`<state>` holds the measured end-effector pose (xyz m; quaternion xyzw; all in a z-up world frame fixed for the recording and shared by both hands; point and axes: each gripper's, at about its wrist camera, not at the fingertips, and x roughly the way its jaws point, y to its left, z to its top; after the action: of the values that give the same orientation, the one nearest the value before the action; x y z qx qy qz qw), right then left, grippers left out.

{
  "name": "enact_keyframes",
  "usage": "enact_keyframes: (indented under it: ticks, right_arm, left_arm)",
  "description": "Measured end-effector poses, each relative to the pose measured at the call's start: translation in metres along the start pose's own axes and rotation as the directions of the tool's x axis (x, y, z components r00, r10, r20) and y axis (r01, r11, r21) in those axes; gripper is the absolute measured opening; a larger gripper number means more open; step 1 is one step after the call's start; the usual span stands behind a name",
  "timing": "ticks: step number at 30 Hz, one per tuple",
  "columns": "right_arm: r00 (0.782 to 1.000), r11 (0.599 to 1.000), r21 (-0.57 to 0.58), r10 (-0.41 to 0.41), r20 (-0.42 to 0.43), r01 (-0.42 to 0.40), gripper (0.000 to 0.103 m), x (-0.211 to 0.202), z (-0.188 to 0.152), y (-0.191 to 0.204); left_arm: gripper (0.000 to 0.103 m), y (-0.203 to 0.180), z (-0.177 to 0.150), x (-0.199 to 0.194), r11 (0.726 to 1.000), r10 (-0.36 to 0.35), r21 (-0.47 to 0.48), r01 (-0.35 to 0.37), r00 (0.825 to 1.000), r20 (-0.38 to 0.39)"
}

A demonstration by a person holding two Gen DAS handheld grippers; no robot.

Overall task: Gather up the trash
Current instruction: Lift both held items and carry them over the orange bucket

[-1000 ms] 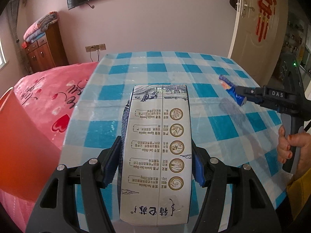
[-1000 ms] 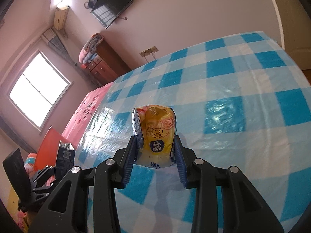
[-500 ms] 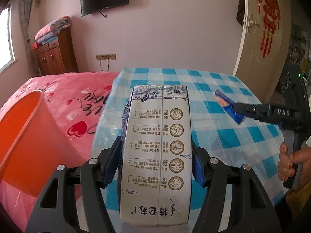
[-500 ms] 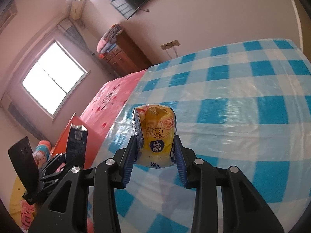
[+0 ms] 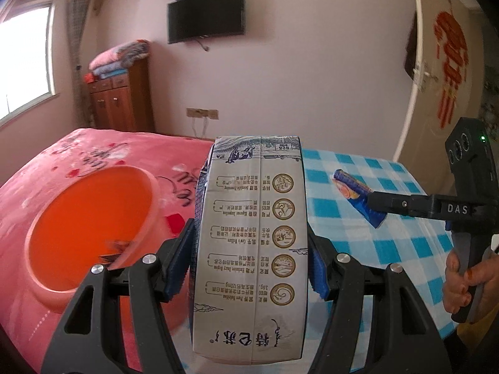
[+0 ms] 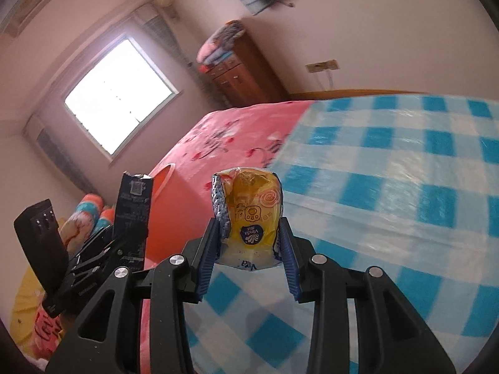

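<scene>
My left gripper (image 5: 249, 261) is shut on a tall white milk carton (image 5: 249, 249) with printed text, held up in the air at the left edge of the checked table. An orange bucket (image 5: 90, 227) stands open-mouthed just left of the carton, below it. My right gripper (image 6: 248, 243) is shut on a yellow tissue packet (image 6: 249, 215), above the blue-and-white tablecloth (image 6: 405, 187). In the right wrist view the left gripper with the carton (image 6: 132, 212) shows at the left, before the orange bucket (image 6: 165, 215). In the left wrist view the tissue packet (image 5: 355, 196) sticks out of the right gripper's fingers.
A pink bedspread (image 5: 78, 155) covers the bed beyond the bucket. A wooden cabinet (image 5: 121, 99) with folded blankets stands by the wall, under a TV (image 5: 205, 14). A door (image 5: 446, 71) with red ornaments is at the right. A hand (image 5: 464, 280) holds the right gripper's handle.
Both grippers have swung left and risen with their loads. The orange bucket has come fully into the left wrist view, and the table has slid to the right.
</scene>
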<state>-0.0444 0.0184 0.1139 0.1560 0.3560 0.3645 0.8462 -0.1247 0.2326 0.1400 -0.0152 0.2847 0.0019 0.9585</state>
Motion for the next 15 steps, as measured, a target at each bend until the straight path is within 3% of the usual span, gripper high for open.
enact_keyframes:
  ticks: [7, 15]
  right_arm:
    - [0.995, 0.989, -0.118, 0.083, -0.06, -0.089, 0.04, 0.038, 0.018, 0.065]
    - [0.981, 0.962, -0.207, 0.162, -0.105, -0.181, 0.04, 0.081, 0.039, 0.127]
  left_arm:
    - [0.064, 0.047, 0.006, -0.019, 0.993, 0.092, -0.081, -0.088, 0.995, 0.044]
    - [0.064, 0.102, 0.006, -0.026, 0.966, 0.191, -0.187, -0.179, 0.98, 0.049]
